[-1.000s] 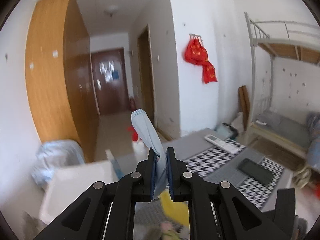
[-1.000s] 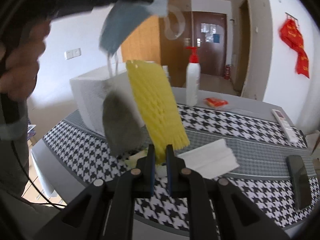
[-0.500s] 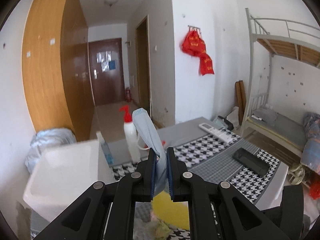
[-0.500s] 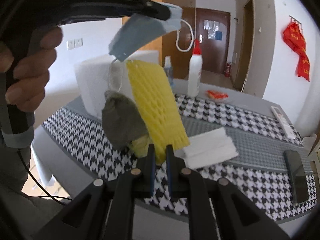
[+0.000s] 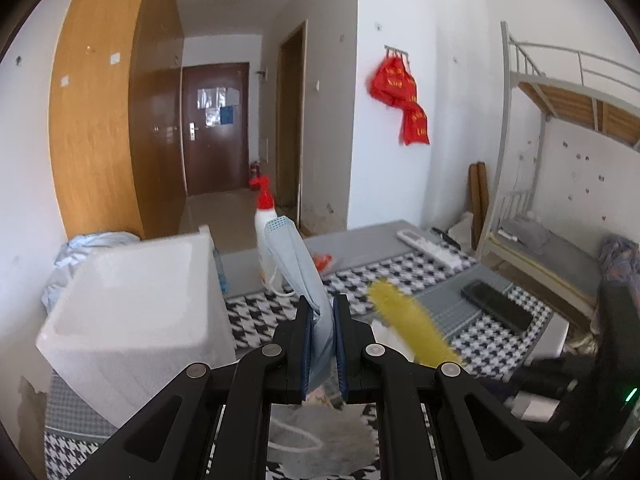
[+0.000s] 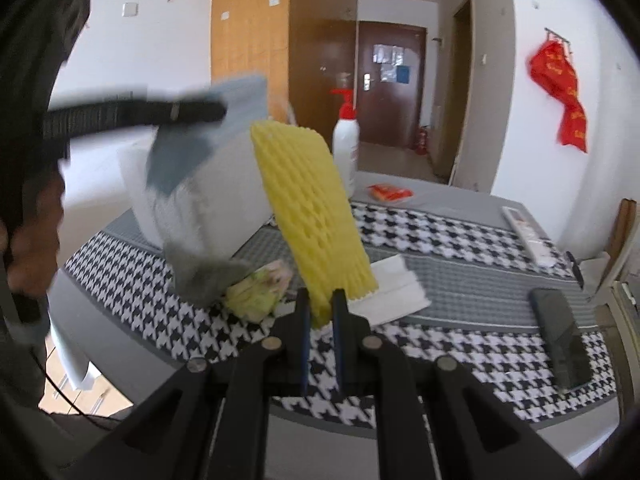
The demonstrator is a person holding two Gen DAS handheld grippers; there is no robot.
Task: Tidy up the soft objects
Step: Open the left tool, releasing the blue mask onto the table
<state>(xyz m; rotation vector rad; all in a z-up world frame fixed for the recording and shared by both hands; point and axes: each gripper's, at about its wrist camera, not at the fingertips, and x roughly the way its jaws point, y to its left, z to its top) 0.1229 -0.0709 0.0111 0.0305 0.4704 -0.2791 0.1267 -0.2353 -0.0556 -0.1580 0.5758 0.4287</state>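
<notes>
Yellow foam fruit netting stands pinched in the right hand-held gripper while the left hand-held gripper clamps a blue face mask above the worktop, both seemingly bound for the white foam box at left.
</notes>
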